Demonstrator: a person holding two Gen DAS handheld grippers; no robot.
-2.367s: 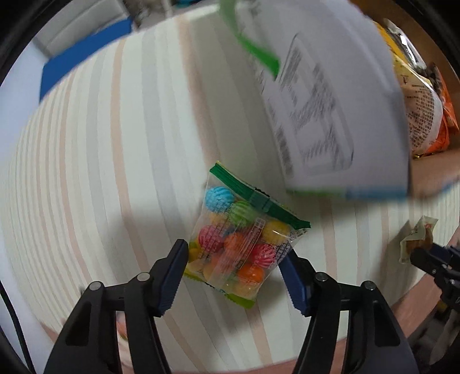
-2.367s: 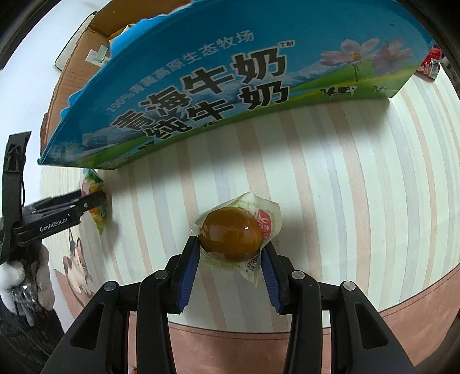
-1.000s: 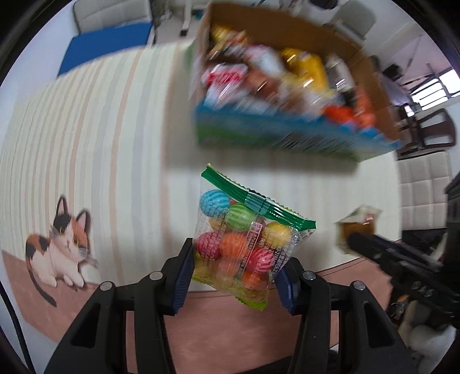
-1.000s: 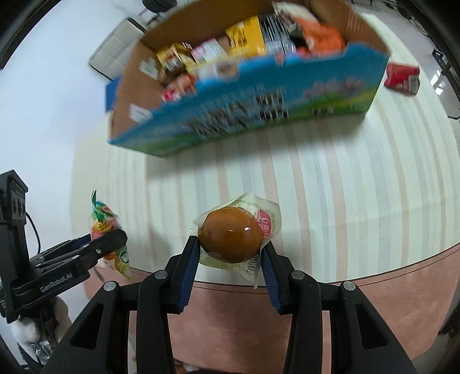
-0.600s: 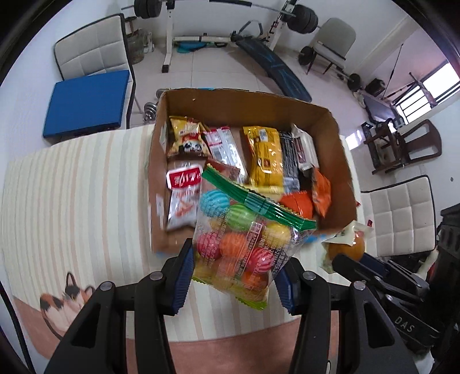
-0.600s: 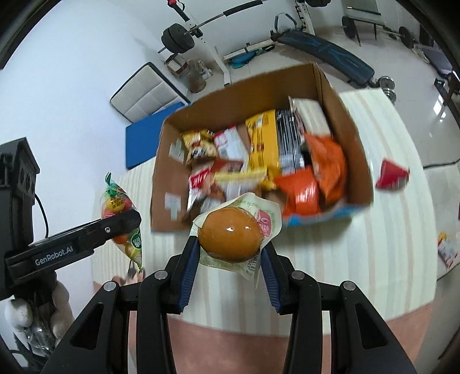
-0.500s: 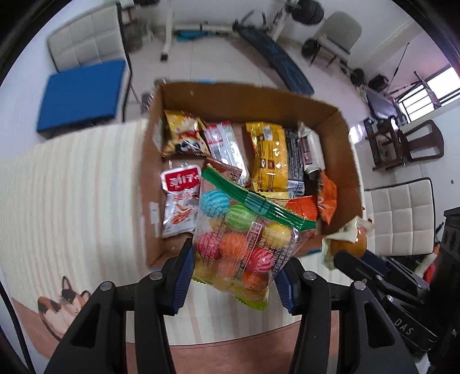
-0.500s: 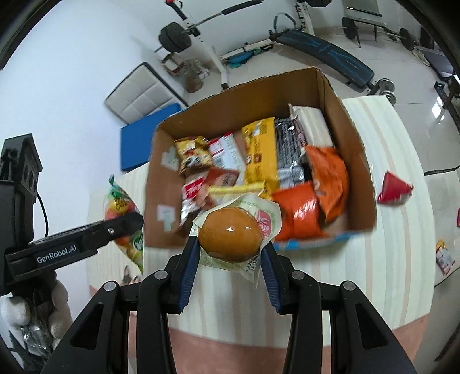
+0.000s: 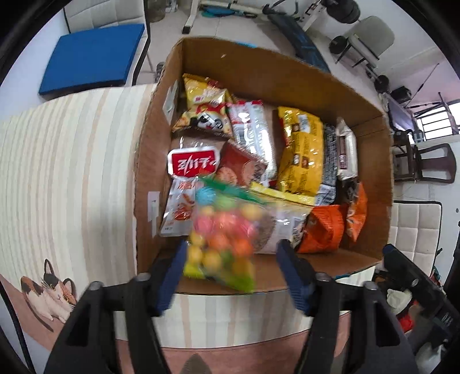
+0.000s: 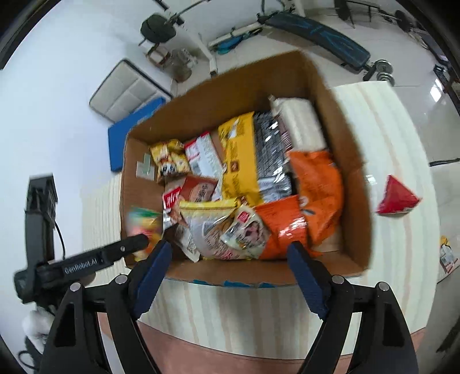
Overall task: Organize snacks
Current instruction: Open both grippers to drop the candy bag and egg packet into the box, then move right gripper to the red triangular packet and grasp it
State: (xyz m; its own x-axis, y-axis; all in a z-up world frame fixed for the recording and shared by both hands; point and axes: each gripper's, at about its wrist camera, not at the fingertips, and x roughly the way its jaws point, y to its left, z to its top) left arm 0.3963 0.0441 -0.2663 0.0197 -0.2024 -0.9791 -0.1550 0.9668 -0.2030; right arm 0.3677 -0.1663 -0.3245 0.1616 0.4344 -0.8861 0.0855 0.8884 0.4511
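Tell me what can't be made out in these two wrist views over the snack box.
- Candy bag, left wrist view: motion-blurred, print unreadable.
- Egg packet, right wrist view: blurred; egg itself not clear.
- Cardboard box floor: buried under snacks, both views.
- Small packet at the right wrist view's right edge: too small to identify.

A home room used partly as a gym: a barbell on its rack [image 10: 161, 27] and a weight bench [image 10: 319, 28] stand on the tiled floor behind a table under a striped cloth [image 9: 66, 178] (printed with a calico cat [image 9: 51, 290]), beside padded white chairs [image 9: 417, 230].
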